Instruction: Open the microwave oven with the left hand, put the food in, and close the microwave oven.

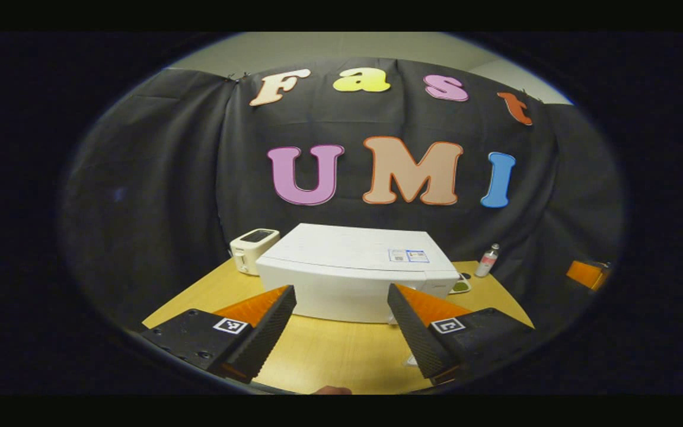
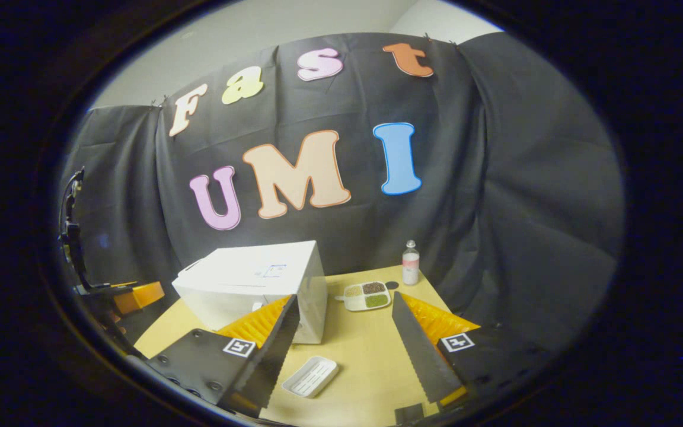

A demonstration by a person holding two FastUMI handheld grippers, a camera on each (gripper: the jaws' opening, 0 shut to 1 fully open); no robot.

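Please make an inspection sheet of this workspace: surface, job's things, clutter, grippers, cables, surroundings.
Surface: wooden table, bare at the front.
Job's things: white microwave, door shut; divided plate of food to its right; empty white tray on the near table.
Clutter: white toaster left of the microwave; small bottle behind the plate.
Grippers: left gripper open, fingers apart, pointing at the microwave front, holding nothing; right gripper open, above the tray area, holding nothing.
Cables: nothing seen.
Surroundings: black cloth wall behind the table, pale wall above.
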